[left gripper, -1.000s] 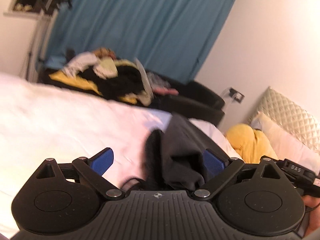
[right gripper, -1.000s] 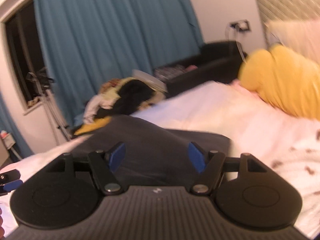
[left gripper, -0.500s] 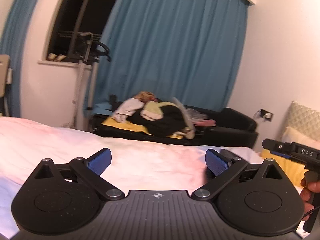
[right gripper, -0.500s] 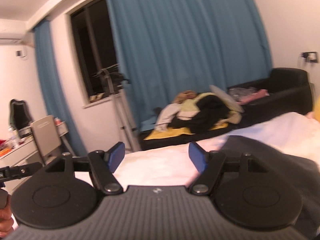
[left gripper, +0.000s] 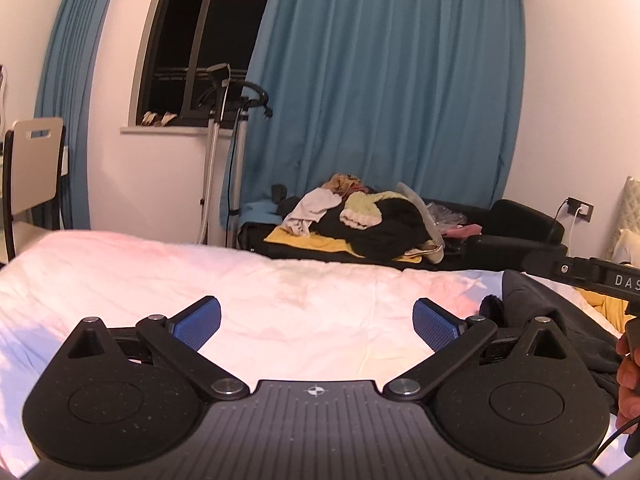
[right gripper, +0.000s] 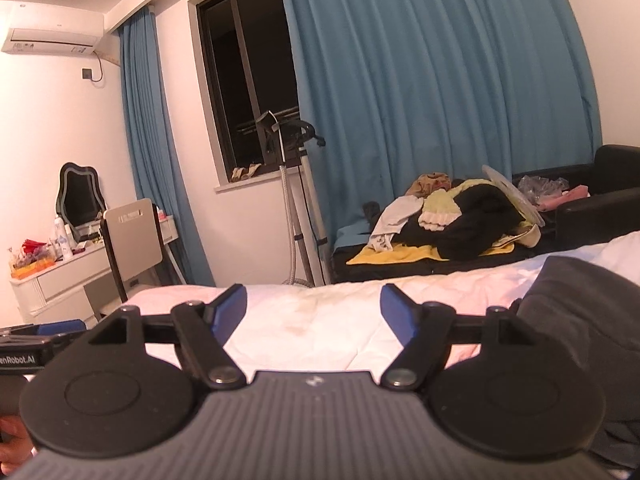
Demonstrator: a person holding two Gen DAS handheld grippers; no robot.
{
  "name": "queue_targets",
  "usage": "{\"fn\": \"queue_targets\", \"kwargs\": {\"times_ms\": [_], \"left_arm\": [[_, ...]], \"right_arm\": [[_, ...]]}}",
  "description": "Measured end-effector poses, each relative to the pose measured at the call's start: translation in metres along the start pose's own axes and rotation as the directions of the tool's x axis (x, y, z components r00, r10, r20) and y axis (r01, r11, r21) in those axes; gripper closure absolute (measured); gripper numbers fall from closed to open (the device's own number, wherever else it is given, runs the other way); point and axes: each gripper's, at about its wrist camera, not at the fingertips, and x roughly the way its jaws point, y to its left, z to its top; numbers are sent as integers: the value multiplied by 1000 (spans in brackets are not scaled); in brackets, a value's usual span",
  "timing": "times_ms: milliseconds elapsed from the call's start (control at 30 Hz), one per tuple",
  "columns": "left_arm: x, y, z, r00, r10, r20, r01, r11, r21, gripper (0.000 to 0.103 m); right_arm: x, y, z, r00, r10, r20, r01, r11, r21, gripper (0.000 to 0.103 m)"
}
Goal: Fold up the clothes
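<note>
While both grippers are pointing across the white bed point(left gripper: 280, 280), the dark grey garment point(right gripper: 580, 308) is lying to their right, beside and clear of the fingers. The left gripper point(left gripper: 316, 320) is standing wide apart, holding nothing; the right gripper point(right gripper: 312, 308) is opening, nothing between its jaws.

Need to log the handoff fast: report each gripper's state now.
Left gripper: open, nothing between its jaws.
Right gripper: jaws opening, nothing between them; the dark grey garment lies off to the side.
</note>
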Motion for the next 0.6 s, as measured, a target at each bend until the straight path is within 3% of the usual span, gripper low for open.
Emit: {"fn": "queue_targets", "kwargs": {"times_ms": [500,600], "left_arm": [[12,9,-22,997,72,10,-72,997,3,0],[13,7,-22,998,60,-7,-60,998,13,0]], "right_arm": [[17,-3,-39,999,-6,-35,4,999,-42,14],[19,1,-43,999,-26,-38,24,998,-62,1]]}}
